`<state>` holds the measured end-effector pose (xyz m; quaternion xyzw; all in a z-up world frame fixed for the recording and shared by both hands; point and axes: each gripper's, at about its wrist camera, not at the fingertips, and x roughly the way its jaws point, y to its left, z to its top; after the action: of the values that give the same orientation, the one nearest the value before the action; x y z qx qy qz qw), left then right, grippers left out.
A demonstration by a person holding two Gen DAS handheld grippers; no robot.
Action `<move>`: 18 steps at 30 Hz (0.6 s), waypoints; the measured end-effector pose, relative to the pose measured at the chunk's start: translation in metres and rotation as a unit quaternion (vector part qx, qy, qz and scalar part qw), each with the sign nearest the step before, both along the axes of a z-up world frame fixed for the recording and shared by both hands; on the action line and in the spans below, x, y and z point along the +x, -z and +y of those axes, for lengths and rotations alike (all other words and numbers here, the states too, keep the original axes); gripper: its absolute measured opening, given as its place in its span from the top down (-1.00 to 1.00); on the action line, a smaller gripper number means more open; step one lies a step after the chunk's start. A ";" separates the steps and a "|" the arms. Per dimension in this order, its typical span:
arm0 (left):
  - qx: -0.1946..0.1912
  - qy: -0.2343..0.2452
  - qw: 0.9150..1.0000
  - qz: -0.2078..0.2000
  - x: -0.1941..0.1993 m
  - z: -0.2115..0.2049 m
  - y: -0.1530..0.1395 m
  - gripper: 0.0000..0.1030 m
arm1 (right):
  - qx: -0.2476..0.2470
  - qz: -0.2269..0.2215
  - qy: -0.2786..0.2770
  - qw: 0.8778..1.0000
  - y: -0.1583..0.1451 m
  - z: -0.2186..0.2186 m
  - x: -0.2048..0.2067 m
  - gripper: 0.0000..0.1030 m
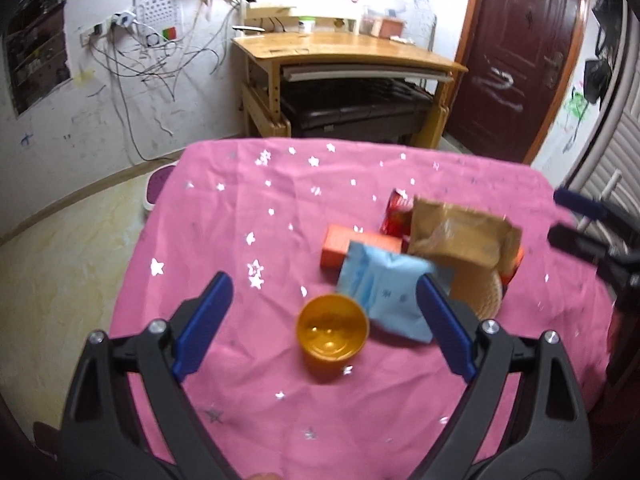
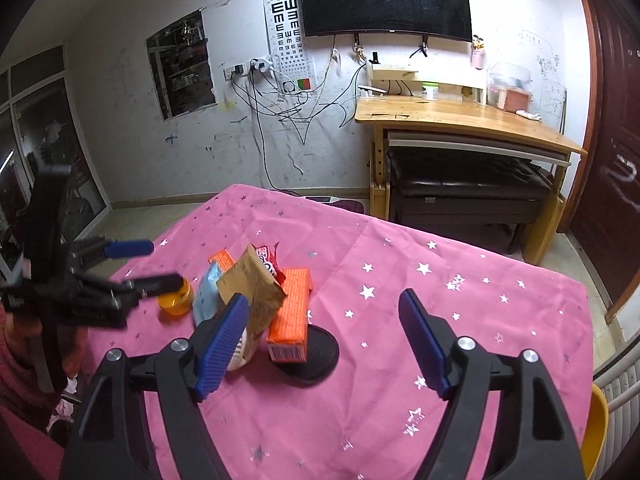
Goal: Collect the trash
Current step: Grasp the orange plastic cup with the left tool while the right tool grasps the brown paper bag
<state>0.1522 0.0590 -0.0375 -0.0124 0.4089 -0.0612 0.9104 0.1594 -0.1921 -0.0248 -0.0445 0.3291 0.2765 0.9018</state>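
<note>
left wrist: round translucent orange cup [image 1: 332,330], crinkled packets.

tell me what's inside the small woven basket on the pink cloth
A brown paper packet and a light blue packet stick up out of the woven basket, leaning over its rim. The basket's bottom is covered by them, so anything lower down cannot be seen.

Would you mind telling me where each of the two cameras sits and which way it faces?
Left wrist: on the left gripper, looking down its open fingers across the pink table at the orange cup and wrappers; the right gripper shows at the right edge.
Right wrist: on the right gripper, open, facing the orange box and brown bag; the left gripper and a red sleeve show on the left.
Shared: table, cup, wrappers, wooden desk, door.
</note>
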 end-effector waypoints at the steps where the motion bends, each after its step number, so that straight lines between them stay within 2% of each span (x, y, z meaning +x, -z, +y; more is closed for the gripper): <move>1: 0.004 0.007 1.000 0.003 -0.001 0.000 0.004 -0.72 | -0.002 0.001 0.000 1.000 0.000 0.003 0.001 -0.41; 4: 0.018 0.028 0.999 0.000 -0.003 -0.004 0.012 -0.72 | -0.008 0.001 -0.005 1.000 0.000 0.011 0.002 -0.42; 7: 0.034 0.054 0.998 0.004 -0.004 -0.011 0.019 -0.51 | -0.014 0.004 -0.013 1.000 0.001 0.018 0.005 -0.42; 10: 0.047 0.071 0.996 0.011 -0.003 -0.015 0.027 -0.48 | -0.015 0.007 -0.020 1.000 0.002 0.025 0.007 -0.42; 14: 0.029 0.082 0.996 0.014 -0.001 -0.011 0.030 -0.24 | -0.014 0.013 -0.031 0.999 0.003 0.036 0.013 -0.42; 17: 0.012 0.090 0.996 0.016 -0.002 -0.009 0.030 0.01 | -0.018 0.014 -0.041 0.999 0.004 0.046 0.015 -0.42; 18: 0.007 0.094 0.995 0.018 -0.002 -0.008 0.030 0.03 | -0.020 0.014 -0.042 0.999 0.004 0.048 0.015 -0.42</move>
<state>0.1501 0.0508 -0.0680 0.0309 0.4249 -0.1434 0.8933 0.1745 -0.1438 -0.0288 -0.0721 0.3450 0.3081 0.8837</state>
